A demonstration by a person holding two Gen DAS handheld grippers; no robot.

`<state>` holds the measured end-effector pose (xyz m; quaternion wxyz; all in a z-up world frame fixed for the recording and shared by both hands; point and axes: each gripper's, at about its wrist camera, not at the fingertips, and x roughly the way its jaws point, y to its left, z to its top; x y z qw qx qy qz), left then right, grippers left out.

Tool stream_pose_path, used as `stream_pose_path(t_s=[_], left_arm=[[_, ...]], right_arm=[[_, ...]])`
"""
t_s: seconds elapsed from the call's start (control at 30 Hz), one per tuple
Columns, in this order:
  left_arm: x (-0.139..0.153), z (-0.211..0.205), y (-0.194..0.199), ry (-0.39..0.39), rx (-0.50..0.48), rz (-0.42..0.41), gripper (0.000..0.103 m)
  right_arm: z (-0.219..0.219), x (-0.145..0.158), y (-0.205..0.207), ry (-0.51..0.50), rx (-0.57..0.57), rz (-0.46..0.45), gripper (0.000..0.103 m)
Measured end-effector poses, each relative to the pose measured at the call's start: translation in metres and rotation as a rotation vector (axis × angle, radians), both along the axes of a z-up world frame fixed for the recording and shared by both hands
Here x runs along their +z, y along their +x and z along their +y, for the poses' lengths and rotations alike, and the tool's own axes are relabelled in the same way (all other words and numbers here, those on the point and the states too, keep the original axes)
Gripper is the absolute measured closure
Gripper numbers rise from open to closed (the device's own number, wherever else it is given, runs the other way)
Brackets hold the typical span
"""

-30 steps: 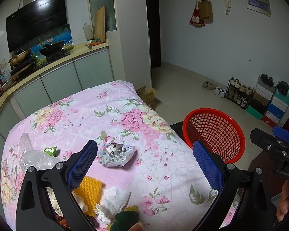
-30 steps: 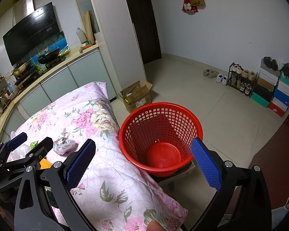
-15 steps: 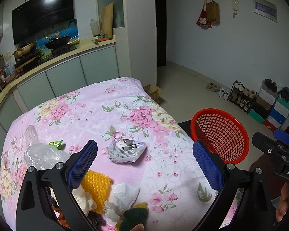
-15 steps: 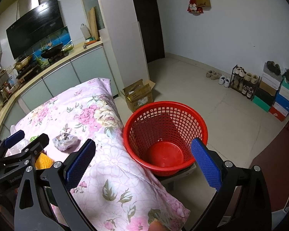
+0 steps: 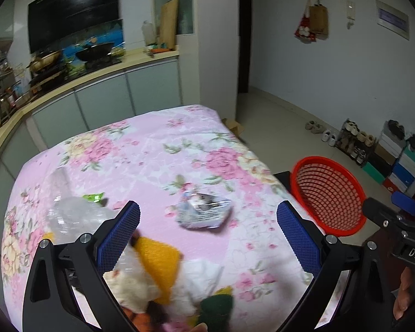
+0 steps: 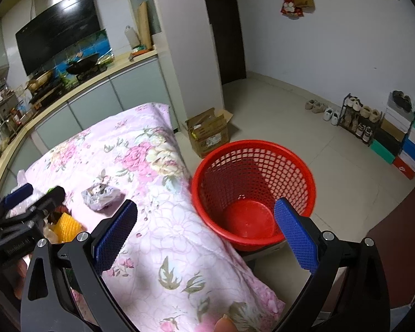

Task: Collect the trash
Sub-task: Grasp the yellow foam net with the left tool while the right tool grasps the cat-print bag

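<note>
Left gripper pulled back a bit; both tongs released, right gripper too. Probably grab the foil wrapper flat, then basket.

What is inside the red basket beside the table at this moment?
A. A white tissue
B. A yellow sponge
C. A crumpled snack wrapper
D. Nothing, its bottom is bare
D. The right wrist view looks down into the red basket and shows only its bare red bottom; the snack wrapper, yellow sponge and white tissue all lie on the flowered table cover.
</note>
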<state>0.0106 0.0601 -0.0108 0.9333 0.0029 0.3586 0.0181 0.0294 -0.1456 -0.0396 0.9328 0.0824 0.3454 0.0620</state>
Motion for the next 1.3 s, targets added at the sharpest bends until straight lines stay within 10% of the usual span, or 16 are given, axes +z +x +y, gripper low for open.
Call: stream_pose_path(t_s=[0.67,1.3], left_arm=[[0.005,0.209,-0.069,-0.109,0.458,0.010,0.007],[-0.063,0.259,-0.048,-0.182,0.545,0.151,0.008]], right_arm=[[0.077,-0.066,0.028,-0.041,0.237,0.237,0.007],[0.097,-0.098,0.042,-0.099,0.242,0.327,0.007]])
